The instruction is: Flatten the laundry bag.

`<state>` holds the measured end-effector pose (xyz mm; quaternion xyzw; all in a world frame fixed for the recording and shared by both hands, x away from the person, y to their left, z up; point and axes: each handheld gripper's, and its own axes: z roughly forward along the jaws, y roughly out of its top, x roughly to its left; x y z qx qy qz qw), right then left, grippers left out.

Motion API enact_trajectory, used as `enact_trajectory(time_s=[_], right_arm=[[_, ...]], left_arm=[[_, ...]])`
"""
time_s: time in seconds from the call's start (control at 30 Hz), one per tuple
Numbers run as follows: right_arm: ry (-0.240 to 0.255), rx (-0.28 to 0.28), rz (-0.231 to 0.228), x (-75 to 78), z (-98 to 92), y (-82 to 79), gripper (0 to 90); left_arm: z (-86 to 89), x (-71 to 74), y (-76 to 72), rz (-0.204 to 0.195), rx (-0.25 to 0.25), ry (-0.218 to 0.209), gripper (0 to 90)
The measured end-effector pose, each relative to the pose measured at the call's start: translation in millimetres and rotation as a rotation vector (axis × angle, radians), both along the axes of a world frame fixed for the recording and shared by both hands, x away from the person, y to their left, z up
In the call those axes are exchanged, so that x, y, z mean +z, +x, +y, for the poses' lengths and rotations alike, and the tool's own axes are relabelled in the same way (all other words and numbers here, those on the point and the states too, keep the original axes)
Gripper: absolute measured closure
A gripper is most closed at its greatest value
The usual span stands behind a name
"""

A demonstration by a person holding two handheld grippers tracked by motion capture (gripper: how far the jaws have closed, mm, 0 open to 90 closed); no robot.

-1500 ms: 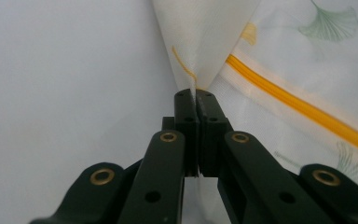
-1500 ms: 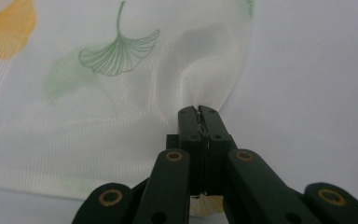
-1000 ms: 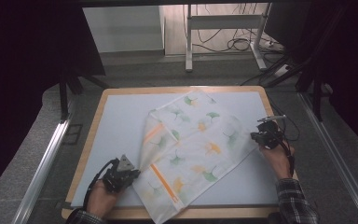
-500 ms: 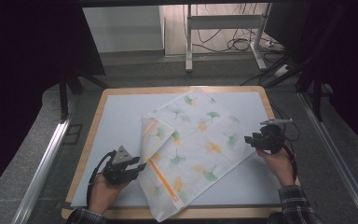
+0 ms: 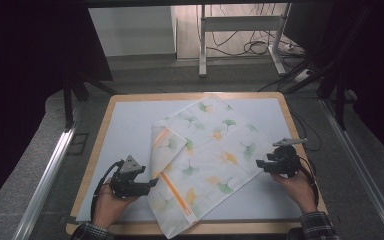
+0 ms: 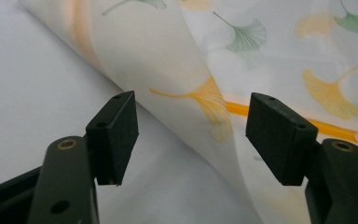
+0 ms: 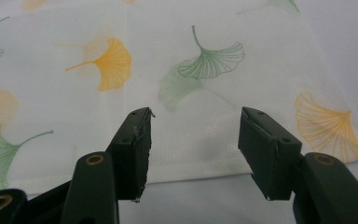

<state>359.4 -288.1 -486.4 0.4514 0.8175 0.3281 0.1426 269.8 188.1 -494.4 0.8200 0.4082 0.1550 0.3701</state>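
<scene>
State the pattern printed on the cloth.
White thin cloth printed with green and orange ginkgo leaves, plus an orange stripe; clearest in the right gripper view.

In front of me stands a rectangular table with a light wooden rim (image 5: 96,150), its top covered by a pale blue-white mat (image 5: 125,125). Directly on that mat lies a thin white cloth printed with green and orange ginkgo leaves and an orange stripe (image 5: 215,150). It sits diagonally, from the far middle of the mat down to the near edge, where one corner reaches over the wooden rim. Its left side is folded over onto itself, showing a paler underside (image 6: 135,51). The rest lies flat against the mat (image 7: 205,130).
</scene>
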Motion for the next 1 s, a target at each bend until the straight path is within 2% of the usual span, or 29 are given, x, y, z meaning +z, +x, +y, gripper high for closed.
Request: enact_trajectory(time_s=[0.1,0.13,0.2,0.27,0.33,0.37,0.43,0.5,0.53,0.57,0.6,0.67,0.73,0.8,0.87,0.93,1.0], right_arm=[[-0.001,0.0,-0.003,0.2,1.0,-1.0,43.6],[0.003,0.004,-0.003,0.2,1.7,-1.7,43.6],[0.004,0.004,-0.002,0.1,2.1,-1.9,43.6],[0.0,0.006,0.003,-0.2,2.5,-2.0,43.5],[-0.002,0.007,0.003,-0.7,2.8,-2.3,43.4],[-0.002,0.007,0.003,-0.7,2.8,-2.3,43.4],[-0.002,0.008,0.001,-0.6,2.5,-2.3,43.3],[0.002,0.008,0.003,-0.3,2.3,-2.2,43.2],[0.002,0.009,0.001,-0.6,2.2,-2.1,43.0],[0.001,0.009,0.003,-0.5,2.2,-2.2,43.0],[0.002,0.008,0.0,-0.9,2.4,-2.1,42.9],[-0.001,0.011,0.001,-1.0,2.6,-2.2,42.7],[-0.003,0.014,0.0,-1.3,2.9,-2.0,42.5],[-0.005,0.016,0.0,-1.6,3.4,-1.9,42.4],[-0.006,0.02,0.002,-1.7,3.4,-1.9,42.4],[-0.009,0.019,0.003,-2.3,4.4,-2.1,42.3],[-0.01,0.02,0.003,-2.3,4.6,-2.3,42.2]], left_arm=[[-4.9,5.3,6.9,-0.011,-0.008,-0.015,36.8],[-13.4,10.5,14.5,-0.03,-0.017,-0.003,38.7],[-18.4,12.6,18.5,-0.035,-0.025,-0.005,41.0],[-34.9,15.5,31.5,-0.032,-0.064,-0.04,49.6],[-40.7,15.0,35.5,-0.026,-0.076,-0.049,58.3],[-46.6,13.9,39.0,-0.018,-0.09,-0.053,58.3],[-59.1,9.7,44.8,-0.011,-0.113,-0.036,69.9],[-67.2,4.9,48.5,0.013,-0.133,-0.027,82.4],[-74.6,-1.7,50.2,0.039,-0.147,-0.006,87.0],[-74.6,-1.7,50.2,0.039,-0.147,-0.006,87.9],[-79.2,-8.7,48.9,0.053,-0.149,0.024,87.9],[-79.4,-14.9,46.7,0.058,-0.134,0.058,87.4],[-77.7,-17.1,45.7,0.06,-0.125,0.073,86.7],[-69.0,-20.4,42.5,0.061,-0.087,0.104,86.3],[-65.5,-20.6,41.8,0.061,-0.073,0.112,86.1],[-53.9,-19.3,40.4,0.041,-0.029,0.155,85.0],[-48.1,-18.5,40.0,0.04,-0.013,0.154,84.7]])
